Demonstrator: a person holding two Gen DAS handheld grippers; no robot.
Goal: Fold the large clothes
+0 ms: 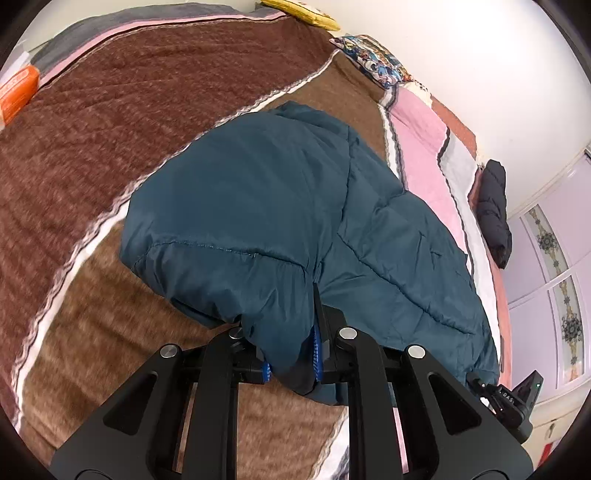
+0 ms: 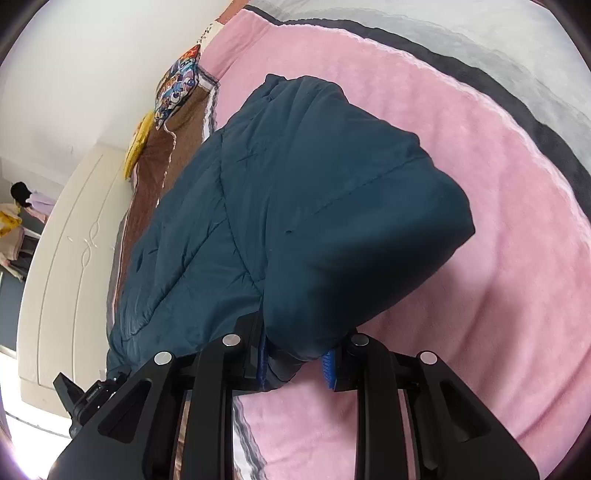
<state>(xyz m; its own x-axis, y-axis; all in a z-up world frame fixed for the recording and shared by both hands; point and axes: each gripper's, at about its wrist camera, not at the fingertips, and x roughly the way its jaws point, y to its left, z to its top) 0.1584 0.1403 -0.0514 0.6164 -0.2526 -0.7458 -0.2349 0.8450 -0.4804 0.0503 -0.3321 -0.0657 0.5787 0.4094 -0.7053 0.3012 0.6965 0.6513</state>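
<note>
A dark teal padded jacket [image 1: 258,206] lies on the bed and is lifted at its near edge. My left gripper [image 1: 291,354] is shut on a bunched part of the jacket, with fabric between the blue pads. In the right wrist view the same jacket [image 2: 295,206] lies over the pink part of the blanket. My right gripper [image 2: 297,363] is shut on another bunched part of it. The other gripper shows at the lower right of the left view [image 1: 513,402] and at the lower left of the right view [image 2: 88,398].
A striped brown, pink and grey blanket [image 1: 110,147] covers the bed. A patterned pillow [image 1: 373,59] and a yellow item [image 1: 303,14] lie at the far end. A black garment [image 1: 493,206] lies at the bed's right edge. A wardrobe [image 2: 62,258] stands beside the bed.
</note>
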